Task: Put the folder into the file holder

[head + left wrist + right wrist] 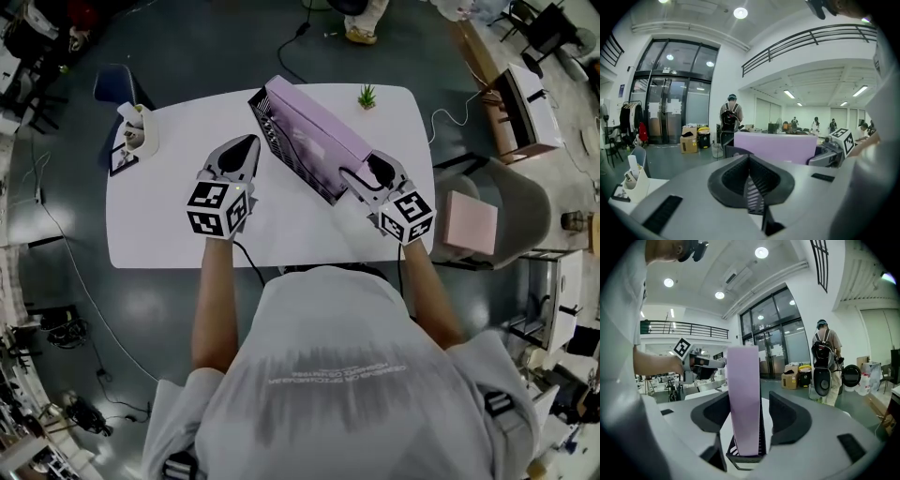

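Colleague: Where's the folder?

Me: The lilac folder (pixel 319 127) stands on its edge inside the black mesh file holder (pixel 275 141). The holder sits slantwise on the white tabletop (pixel 169 216), towards the far edge and right of the middle. The folder rises well above the mesh wall.

Colleague: And your right gripper?

Me: My right gripper (pixel 364 173) is at the near end of the holder with its jaws apart, one on each side of the folder's end. In the right gripper view the folder stands upright in the gap. There's clear space between it and the pad on one side. Its edge covers the other pad, so I can't tell whether that one touches. It isn't clamped on anything.

Colleague: The left one?

Me: My left gripper (pixel 247 143) has its jaws together with nothing between them. It's just beside the holder's left wall, over bare tabletop, pointing towards the far edge.

Colleague: Anything else around?

Me: A small green plant (pixel 367 96) stands at the far edge, near the holder's far end. A white caddy (pixel 141 131) sits at the left edge, well apart from the holder. Off the tabletop to my right there's a pink box (pixel 469 223)
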`<state>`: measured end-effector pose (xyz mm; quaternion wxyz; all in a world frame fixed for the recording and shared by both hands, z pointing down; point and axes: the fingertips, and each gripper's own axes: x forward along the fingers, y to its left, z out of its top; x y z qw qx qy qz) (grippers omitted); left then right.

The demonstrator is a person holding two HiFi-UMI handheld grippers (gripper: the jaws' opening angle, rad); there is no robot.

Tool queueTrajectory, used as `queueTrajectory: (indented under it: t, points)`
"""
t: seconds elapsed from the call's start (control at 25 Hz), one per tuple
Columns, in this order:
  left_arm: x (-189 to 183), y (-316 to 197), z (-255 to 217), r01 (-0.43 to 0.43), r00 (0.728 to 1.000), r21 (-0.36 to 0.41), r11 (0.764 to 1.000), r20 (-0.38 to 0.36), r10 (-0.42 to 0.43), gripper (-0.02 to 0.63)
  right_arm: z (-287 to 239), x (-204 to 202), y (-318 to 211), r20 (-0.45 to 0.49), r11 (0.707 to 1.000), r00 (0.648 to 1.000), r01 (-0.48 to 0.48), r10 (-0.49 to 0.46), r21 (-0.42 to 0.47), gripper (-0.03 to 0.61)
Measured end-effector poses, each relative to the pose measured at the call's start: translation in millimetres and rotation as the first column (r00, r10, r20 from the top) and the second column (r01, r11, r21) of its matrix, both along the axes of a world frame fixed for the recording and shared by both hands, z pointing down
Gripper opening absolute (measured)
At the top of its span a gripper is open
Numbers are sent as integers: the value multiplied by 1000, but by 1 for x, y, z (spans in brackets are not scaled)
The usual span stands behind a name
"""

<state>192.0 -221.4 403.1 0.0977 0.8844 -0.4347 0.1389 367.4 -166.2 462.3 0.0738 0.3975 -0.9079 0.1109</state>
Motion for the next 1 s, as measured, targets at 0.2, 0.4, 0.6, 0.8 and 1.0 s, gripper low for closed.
queueTrajectory:
  t: [0.2, 0.4, 0.6, 0.8, 1.0]
  points:
    - [9, -7, -29, -15, 1000, 60, 998, -16, 16, 17, -45, 32, 9, 25, 999, 999, 35, -35, 17, 265]
    - [18, -12, -54, -40, 999, 108, 993, -28, 44, 17, -89, 68, 0, 90, 996, 995, -57, 50, 75, 244]
    - [30, -15, -74, -62, 998, 159, 985, -14, 65, 17, -100, 109, -21, 16, 969, 971, -239, 239, 68, 136]
    - [38, -21, -93, -82, 996, 204, 975, -4, 85, 17, -113, 128, -38, -38, 941, 941, -332, 335, 71, 51]
    - [44, -22, -114, -90, 996, 266, 960, 22, 87, 17, -138, 129, -50, -92, 932, 933, -336, 349, 133, 28]
